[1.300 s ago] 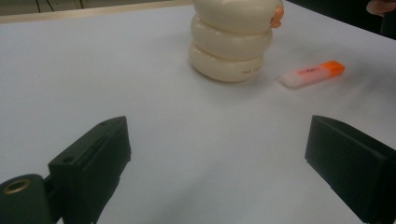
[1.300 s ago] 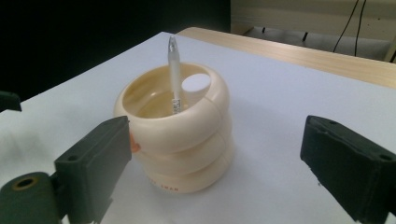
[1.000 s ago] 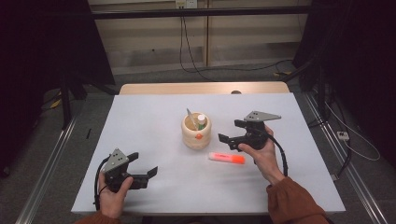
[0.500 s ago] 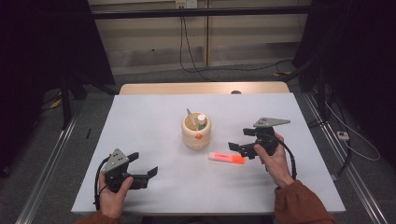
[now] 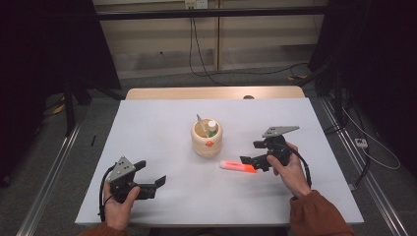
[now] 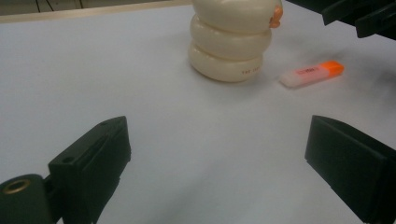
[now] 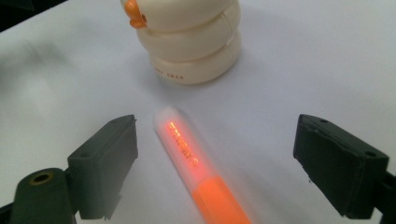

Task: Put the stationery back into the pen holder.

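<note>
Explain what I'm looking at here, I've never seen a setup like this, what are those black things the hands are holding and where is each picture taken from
A person sits at a white table holding a hand-operated tool in each hand: a black two-jaw gripper. One picture comes from a camera above, looking down. There the left gripper rests near the table's front edge, and the right gripper reaches toward an orange highlighter lying on the table. The other two pictures come from small cameras riding on each gripper, looking out between its own jaws. In the right gripper view the highlighter lies between the open jaws, not yet pinched; those jaws have just been closing a little. Behind it stands a cream ribbed pen holder with a few items inside. Neither gripper holds anything.
</note>
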The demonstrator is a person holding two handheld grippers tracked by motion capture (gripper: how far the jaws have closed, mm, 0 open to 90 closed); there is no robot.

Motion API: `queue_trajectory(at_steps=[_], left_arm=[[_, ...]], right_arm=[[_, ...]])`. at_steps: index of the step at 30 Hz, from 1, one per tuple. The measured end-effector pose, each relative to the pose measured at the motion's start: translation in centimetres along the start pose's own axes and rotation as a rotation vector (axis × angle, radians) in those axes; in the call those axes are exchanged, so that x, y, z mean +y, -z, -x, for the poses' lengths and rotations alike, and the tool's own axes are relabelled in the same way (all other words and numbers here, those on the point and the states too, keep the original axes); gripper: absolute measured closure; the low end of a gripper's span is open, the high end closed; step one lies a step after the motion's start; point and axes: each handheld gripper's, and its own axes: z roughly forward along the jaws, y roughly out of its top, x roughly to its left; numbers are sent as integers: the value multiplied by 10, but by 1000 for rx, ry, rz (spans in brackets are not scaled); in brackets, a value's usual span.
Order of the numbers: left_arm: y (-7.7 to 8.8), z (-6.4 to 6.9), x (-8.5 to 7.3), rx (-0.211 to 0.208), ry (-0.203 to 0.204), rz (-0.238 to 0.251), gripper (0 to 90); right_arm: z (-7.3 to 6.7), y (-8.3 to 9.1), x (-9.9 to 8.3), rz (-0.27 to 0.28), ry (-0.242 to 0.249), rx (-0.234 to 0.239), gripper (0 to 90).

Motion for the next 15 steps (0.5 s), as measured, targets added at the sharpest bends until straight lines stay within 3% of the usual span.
queue_trajectory(at_steps=[6,10,15], left_arm=[[0,0,0,0,-2,-3,66],[0,0,0,0,-4,-5,66],[-1,0,0,0,-4,-6,66]], right_arm=[[3,0,-3,-57,33,-46,153],[3,-1,-3,-110,45,-14,152],[-2,-6,-1,-213,143,26,127]])
